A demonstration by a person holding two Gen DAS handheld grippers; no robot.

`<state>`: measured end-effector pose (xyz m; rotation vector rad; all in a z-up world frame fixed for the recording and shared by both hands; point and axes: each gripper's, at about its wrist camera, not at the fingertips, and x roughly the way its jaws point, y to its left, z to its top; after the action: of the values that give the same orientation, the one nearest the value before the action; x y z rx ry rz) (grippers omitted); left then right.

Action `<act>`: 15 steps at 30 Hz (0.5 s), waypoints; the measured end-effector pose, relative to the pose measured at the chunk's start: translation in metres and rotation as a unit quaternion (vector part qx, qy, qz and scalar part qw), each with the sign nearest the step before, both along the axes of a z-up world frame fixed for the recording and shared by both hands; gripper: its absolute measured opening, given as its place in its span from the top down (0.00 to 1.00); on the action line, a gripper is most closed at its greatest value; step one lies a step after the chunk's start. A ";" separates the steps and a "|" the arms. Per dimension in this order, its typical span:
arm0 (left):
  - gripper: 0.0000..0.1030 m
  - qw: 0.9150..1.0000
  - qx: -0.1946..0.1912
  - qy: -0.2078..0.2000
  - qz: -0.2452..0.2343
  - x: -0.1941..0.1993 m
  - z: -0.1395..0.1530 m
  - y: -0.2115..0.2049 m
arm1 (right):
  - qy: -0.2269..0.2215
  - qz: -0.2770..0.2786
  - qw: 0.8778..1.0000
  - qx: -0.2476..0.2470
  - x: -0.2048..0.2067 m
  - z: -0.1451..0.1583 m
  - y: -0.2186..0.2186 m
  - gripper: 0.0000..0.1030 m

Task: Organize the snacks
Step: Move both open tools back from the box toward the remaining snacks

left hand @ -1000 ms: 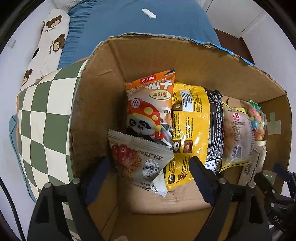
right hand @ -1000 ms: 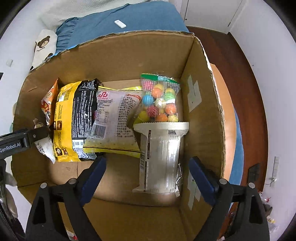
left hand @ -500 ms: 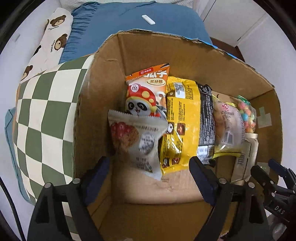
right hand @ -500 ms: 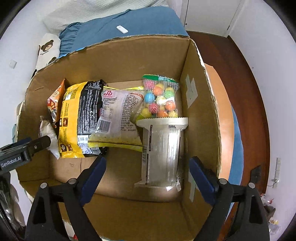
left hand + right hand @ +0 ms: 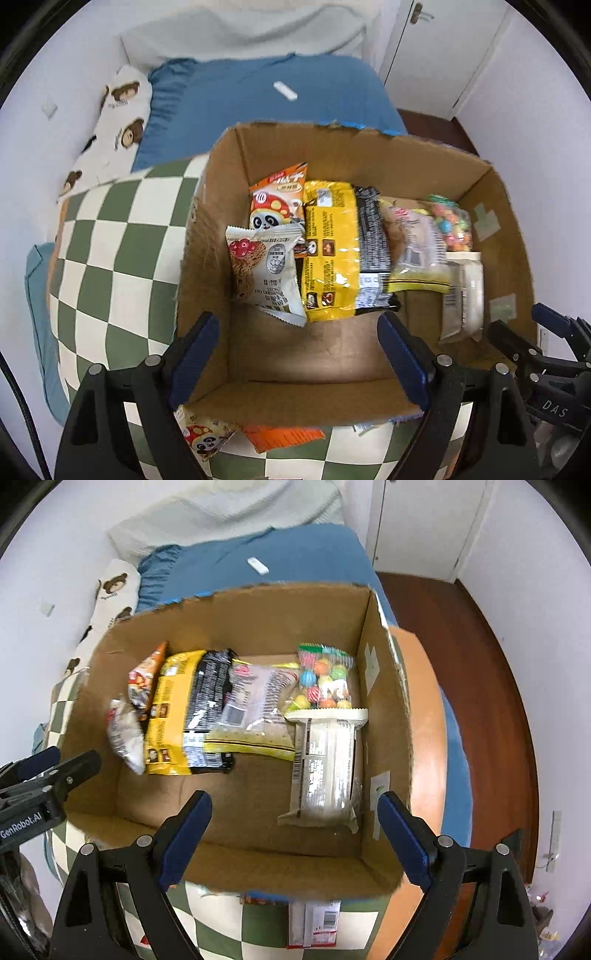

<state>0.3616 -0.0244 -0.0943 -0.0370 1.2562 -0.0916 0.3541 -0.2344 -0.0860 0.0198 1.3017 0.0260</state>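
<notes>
While both tongs, left gripper (image 5: 297, 350) and right gripper (image 5: 295, 830), hang open and empty above the box (image 5: 236, 607), the packets (image 5: 266, 435) on the checked cloth (image 5: 110, 240) outside its near wall could be forgotten; they lie beneath the tongs.

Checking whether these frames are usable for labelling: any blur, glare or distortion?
Left wrist view: fisheye bending, dark corners, glare on the yellow bag, mild blur. Right wrist view: stronger motion smear on the white packet and clear wrapper; print unreadable.
</notes>
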 end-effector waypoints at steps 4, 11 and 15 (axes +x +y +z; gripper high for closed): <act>0.15 0.999 -0.006 -0.032 -0.006 -0.018 0.021 -0.003 | -0.029 0.009 1.000 0.002 -0.017 0.024 0.003 0.09; 0.15 0.996 -0.010 -0.085 -0.015 -0.057 0.059 -0.005 | -0.076 0.014 0.997 0.007 -0.050 0.062 0.004 0.09; 0.15 0.993 -0.008 -0.113 -0.020 -0.076 0.078 -0.005 | -0.104 0.014 0.994 0.010 -0.069 0.080 0.006 0.09</act>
<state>0.2856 -0.0294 -0.0159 -0.0156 1.0306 -0.1367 0.2849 -0.2283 -0.0056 0.0153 1.0925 0.0626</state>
